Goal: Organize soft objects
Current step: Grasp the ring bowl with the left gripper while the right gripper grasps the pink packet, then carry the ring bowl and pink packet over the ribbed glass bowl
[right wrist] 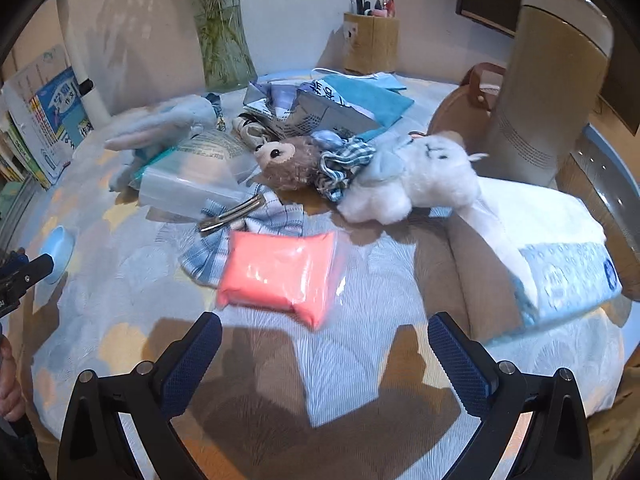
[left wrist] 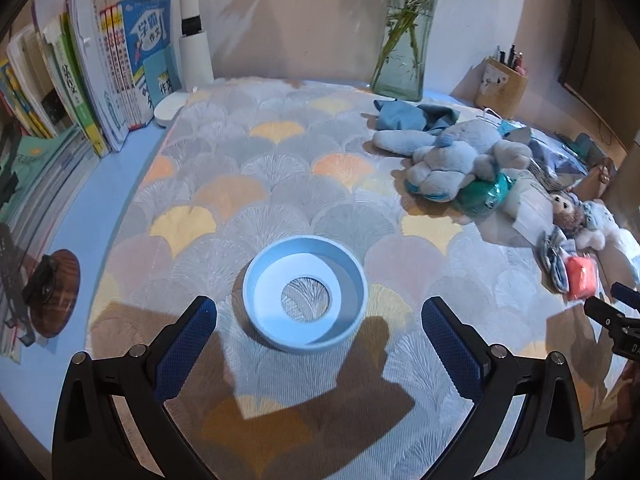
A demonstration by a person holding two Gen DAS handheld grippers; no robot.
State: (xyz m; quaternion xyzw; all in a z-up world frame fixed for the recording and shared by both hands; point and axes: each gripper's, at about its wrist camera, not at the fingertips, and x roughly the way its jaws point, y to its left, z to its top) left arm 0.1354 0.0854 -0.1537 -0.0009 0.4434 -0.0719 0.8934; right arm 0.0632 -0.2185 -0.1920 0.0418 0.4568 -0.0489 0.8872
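Note:
My left gripper is open, its blue fingers either side of a light blue round dish with a hole in its base, lying on the patterned mat. My right gripper is open just short of a pink soft packet in clear wrap. Behind the packet lie a checked blue bow with a metal clip, a brown plush, a white plush and a pale blue rabbit plush. The left wrist view shows the rabbit plush and pink packet at right.
Books stand along the left edge beside a white lamp post. A glass vase and pen holder are at the back. A tissue pack and a tall beige cylinder stand at right, a blue cloth behind.

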